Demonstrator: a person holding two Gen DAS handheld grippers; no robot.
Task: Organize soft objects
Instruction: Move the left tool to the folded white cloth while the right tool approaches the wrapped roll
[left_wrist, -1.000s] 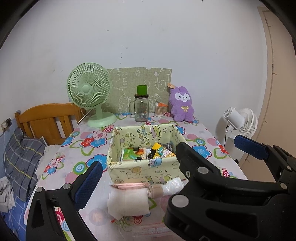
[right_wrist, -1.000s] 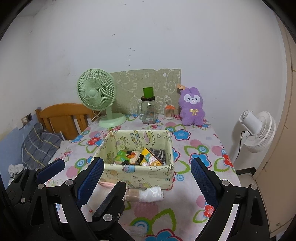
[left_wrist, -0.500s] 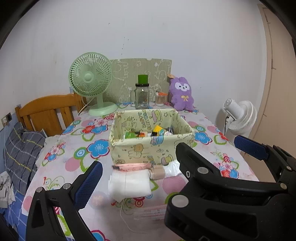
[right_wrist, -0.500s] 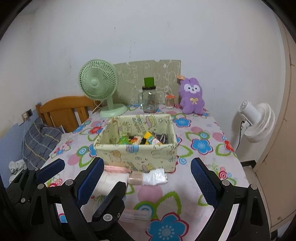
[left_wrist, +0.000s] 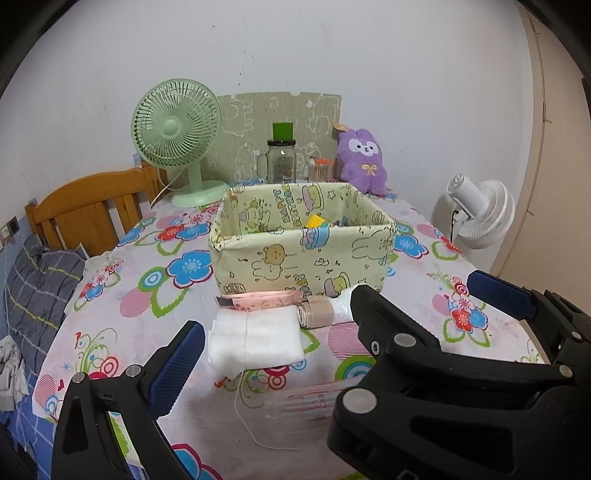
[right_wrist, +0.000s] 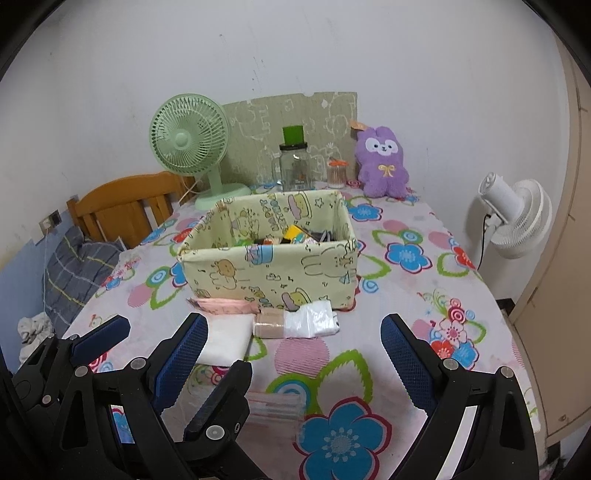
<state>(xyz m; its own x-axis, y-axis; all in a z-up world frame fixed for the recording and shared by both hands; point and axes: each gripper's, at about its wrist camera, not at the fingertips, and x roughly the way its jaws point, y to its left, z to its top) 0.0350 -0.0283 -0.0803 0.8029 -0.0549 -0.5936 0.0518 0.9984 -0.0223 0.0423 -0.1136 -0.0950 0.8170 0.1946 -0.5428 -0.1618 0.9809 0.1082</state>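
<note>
- Gauze (left_wrist: 255, 338) lies folded on the table (left_wrist: 406, 306), just at 6 o'clock of the box (left_wrist: 301, 258), touching a pink packet (left_wrist: 258, 300) and a tan roll (left_wrist: 314, 313).
- Left gripper (left_wrist: 273, 347) gapes wide, empty, above the near edge.
- Right gripper (right_wrist: 291, 347) likewise spread, holding nothing.
- Bare cloth lies at 3 o'clock of the box.

Only one text could be read — on the inner back wall of the pale yellow fabric box (left_wrist: 303, 258), at the centre of the left wrist frame, slanted blue letters spelled "HAPPY BIRTHDAY". In the right wrist frame the same print sat on that wall of the box (right_wrist: 273, 273), less sharp — nothing else was legible.
</note>
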